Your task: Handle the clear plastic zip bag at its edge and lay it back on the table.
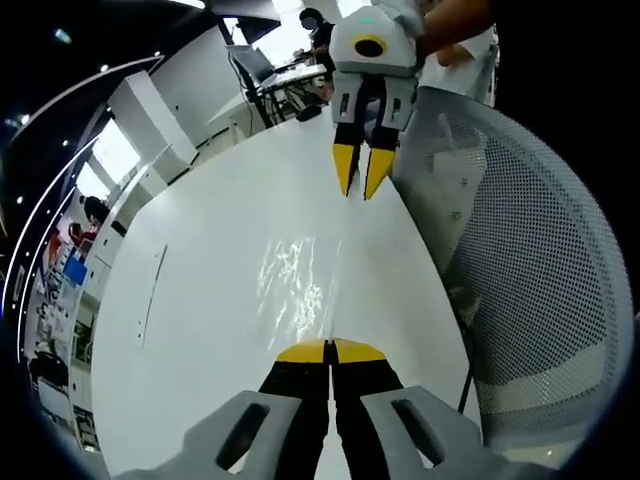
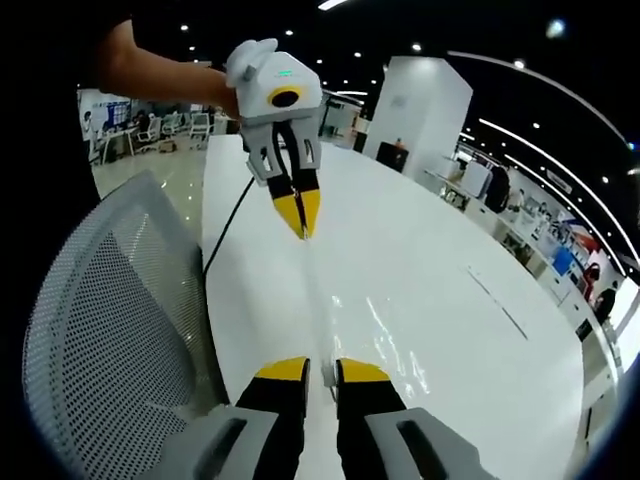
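At the bottom of the left gripper view, the left gripper [image 1: 329, 351] has black jaws capped in yellow on grey slotted mounts. At the top of that view, the right gripper [image 1: 361, 184] is white-bodied, with grey linkages and pointed yellow tips. A dark short sleeve [image 2: 75, 50] shows upper left in the right gripper view.

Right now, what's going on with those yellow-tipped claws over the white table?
A person holds a claw tool in each hand, facing each other along a white table. A clear plastic bag is stretched between them. The left gripper is shut on one edge of it. The right gripper has its tips slightly apart at the other edge; whether it grips is unclear. A mesh chair stands alongside.
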{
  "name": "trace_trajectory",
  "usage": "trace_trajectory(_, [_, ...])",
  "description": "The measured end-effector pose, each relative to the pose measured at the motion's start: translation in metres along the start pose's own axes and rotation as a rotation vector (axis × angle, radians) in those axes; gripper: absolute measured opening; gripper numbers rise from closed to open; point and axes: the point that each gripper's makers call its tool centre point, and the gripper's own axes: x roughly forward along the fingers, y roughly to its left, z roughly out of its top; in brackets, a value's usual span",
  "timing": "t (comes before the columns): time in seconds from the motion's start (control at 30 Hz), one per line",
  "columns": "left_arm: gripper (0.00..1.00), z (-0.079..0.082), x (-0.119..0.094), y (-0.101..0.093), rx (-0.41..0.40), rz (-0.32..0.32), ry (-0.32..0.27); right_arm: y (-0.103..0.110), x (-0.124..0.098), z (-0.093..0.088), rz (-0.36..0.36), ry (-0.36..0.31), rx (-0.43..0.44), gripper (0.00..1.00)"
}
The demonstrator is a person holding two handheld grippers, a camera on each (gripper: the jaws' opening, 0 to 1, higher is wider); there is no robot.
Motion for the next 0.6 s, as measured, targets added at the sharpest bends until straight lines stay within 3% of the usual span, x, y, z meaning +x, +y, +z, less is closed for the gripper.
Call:
trace_trajectory(0.33, [0.00, 0.003, 0.003, -0.006, 0.002, -0.011, -0.016, -0.005, -0.007, 0.024, 0.021, -0.050, 0.028, 0.20])
trace_trajectory(0.6, [0.00, 0.004, 0.004, -0.006, 0.009, -0.006, -0.015, -0.020, -0.010, 0.034, 0.016, -0.067, 0.030, 0.21])
